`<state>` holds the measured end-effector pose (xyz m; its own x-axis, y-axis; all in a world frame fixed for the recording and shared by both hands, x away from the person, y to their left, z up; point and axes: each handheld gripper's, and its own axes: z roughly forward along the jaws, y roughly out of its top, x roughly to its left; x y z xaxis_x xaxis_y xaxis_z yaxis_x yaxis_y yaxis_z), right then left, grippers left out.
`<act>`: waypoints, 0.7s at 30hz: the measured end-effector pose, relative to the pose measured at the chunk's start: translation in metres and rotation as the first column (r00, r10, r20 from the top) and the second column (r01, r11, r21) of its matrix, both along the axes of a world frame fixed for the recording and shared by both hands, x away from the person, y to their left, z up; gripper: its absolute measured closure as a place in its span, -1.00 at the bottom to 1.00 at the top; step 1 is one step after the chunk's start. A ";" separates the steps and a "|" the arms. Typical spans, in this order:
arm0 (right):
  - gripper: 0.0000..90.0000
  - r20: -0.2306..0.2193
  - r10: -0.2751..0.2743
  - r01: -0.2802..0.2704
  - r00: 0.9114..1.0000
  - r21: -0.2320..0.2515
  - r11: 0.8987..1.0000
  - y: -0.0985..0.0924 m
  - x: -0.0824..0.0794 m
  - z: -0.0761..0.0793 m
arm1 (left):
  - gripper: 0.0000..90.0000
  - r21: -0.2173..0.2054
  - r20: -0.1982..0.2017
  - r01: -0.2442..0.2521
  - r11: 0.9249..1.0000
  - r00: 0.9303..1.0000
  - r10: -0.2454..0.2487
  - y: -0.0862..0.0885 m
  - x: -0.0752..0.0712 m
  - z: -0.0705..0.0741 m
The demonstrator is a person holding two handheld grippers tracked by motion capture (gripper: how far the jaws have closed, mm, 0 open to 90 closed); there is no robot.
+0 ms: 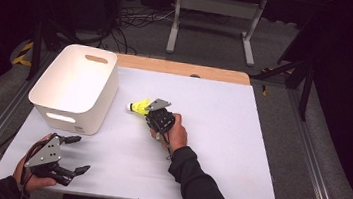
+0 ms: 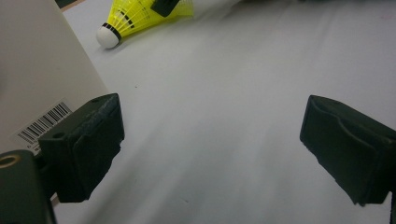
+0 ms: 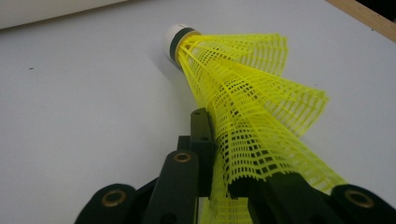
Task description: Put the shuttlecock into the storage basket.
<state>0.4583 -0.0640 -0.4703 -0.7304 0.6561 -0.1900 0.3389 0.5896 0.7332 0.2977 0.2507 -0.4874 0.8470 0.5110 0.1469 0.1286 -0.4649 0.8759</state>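
**Yellow shuttlecock pinched near the white bin**

Nearest the high camera, at the table's front left corner, the left gripper (image 1: 75,154) rests in the person's hand with its 2 jaws spread wide and nothing between them. Its own view looks past those black pads across the white tabletop (image 2: 224,121) to the bin wall with a barcode label (image 2: 43,123) close on one side.

Farther in, near the middle of the table, the right gripper (image 1: 152,111) is pressed together on the yellow shuttlecock (image 1: 139,107), its 2 jaws squeezing the mesh skirt (image 3: 252,126) flat between them. The white cork tip (image 3: 173,38) points away from the hand, toward the white bin (image 1: 76,85), and sits low over the tabletop; whether it touches the surface I cannot tell. The shuttlecock lies just beside the bin's right wall, outside it.
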 end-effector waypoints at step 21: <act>0.90 0.042 0.040 -0.045 0.998 0.127 0.991 -0.035 -0.016 0.027 | -0.84 0.009 0.007 -0.029 1.000 1.000 0.029 -0.002 0.001 -0.001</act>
<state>0.4421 -0.0991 -0.4430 -0.7521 0.6449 -0.1357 0.2849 0.5039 0.8155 0.2986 0.2483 -0.4884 0.8306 0.5341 0.1576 0.1363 -0.4694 0.8724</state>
